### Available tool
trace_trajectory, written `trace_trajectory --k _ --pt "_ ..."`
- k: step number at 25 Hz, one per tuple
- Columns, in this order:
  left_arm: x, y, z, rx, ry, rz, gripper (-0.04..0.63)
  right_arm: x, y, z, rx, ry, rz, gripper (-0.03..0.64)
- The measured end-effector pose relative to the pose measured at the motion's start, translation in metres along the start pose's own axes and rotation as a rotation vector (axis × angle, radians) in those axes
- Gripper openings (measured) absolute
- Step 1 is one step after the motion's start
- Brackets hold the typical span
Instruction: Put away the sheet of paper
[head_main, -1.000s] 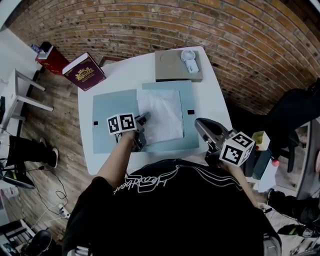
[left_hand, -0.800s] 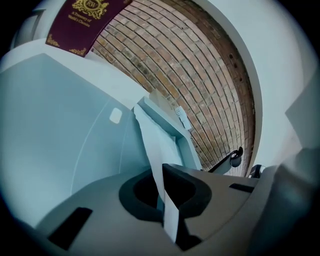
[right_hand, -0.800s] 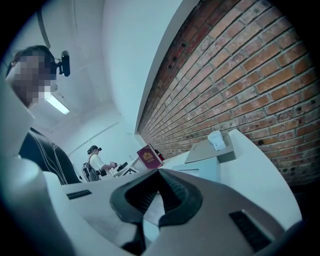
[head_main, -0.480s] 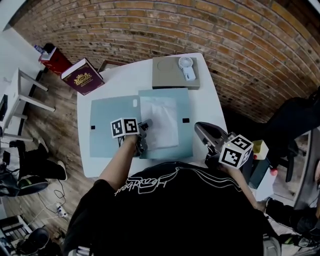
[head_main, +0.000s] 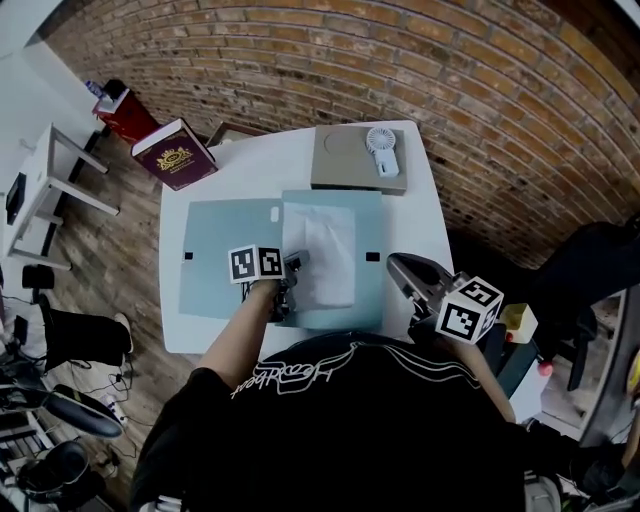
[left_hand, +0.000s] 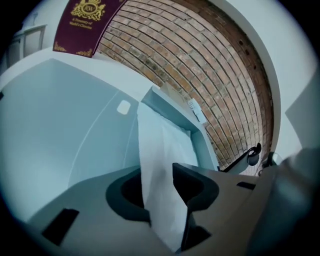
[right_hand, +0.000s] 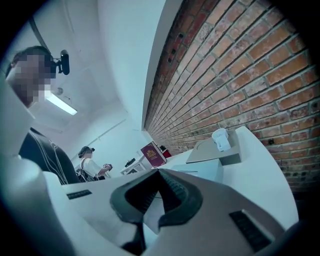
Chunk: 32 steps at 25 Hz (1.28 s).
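Two grippers in play, only one working. Left gripper sits at the near left corner of the white sheet of paper. Its jaws are opening, with the sheet's edge standing between them, slack, not pinched. Right gripper hangs off the table's right side, jaws together on nothing.

Sheet lies on the right half of the open pale blue-grey card folder, which is spread flat on the white table. Far end of the sheet looks flat. The near corner rides up where it passes through the jaws.

Step in hand, as I read it: letting go of the sheet inside the folder.

How to do it well:
- Let the jaws part fully before moving. A thin sheet clings to a pad and would likely follow a hasty pull.
- Draw straight back along the jaws' own line, low, toward the body. A sideways exit could skew the sheet across the fold.
- Check that the sheet sits inside the right half's edges. From the head view it appears to, with a margin on the right.
- The left cover looks like the flap to fold over afterwards. The free right gripper could steady the right half.

Grey box with small white fan at the far edge is well apart, no hindrance.
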<state>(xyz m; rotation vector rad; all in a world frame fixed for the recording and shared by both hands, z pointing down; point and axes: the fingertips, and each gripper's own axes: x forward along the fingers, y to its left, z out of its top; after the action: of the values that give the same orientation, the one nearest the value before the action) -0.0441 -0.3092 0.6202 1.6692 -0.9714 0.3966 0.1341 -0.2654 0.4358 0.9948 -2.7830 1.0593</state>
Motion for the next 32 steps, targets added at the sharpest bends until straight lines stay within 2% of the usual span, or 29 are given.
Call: trace_trajectory --k 3,6,11,15,18,21,22,24,25,29,32 --pt "-0.001 -0.007 0.003 0.003 -0.035 0.021 0.242 0.003 -0.004 -0.002 0.003 0.01 0.02 0.002" --pt "-0.011 -0.008 0.011 0.066 -0.096 0.112 0.305 0.005 -0.006 -0.003 0.008 0.018 0.044 0.002" --pt "-0.027 0.0 0.019 0.129 -0.156 0.195 0.33 0.009 -0.01 -0.005 0.007 0.025 0.067 0.002" --pt "-0.044 0.002 0.021 0.158 -0.162 0.198 0.331 0.009 -0.005 -0.003 -0.03 0.017 0.078 0.002" --pt "-0.066 -0.012 0.026 0.19 -0.211 0.15 0.322 0.007 0.004 -0.001 -0.066 0.019 0.086 0.002" --pt "-0.095 -0.031 0.031 0.242 -0.28 0.109 0.237 0.006 0.018 0.0 -0.082 0.016 0.099 0.002" --pt "-0.105 -0.04 0.031 0.256 -0.305 0.084 0.19 0.005 0.024 0.001 -0.083 0.012 0.101 0.002" --pt "-0.124 -0.064 0.027 0.291 -0.341 -0.002 0.074 0.004 0.036 0.002 -0.09 -0.001 0.104 0.002" --pt "-0.133 -0.078 0.023 0.315 -0.349 -0.054 0.058 0.003 0.044 0.002 -0.097 -0.01 0.109 0.002" --pt "-0.165 -0.127 -0.001 0.399 -0.348 -0.234 0.048 -0.002 0.078 -0.005 -0.109 -0.029 0.149 0.002" --pt "-0.19 -0.159 -0.025 0.423 -0.347 -0.382 0.043 -0.008 0.099 -0.017 -0.094 -0.027 0.164 0.002"
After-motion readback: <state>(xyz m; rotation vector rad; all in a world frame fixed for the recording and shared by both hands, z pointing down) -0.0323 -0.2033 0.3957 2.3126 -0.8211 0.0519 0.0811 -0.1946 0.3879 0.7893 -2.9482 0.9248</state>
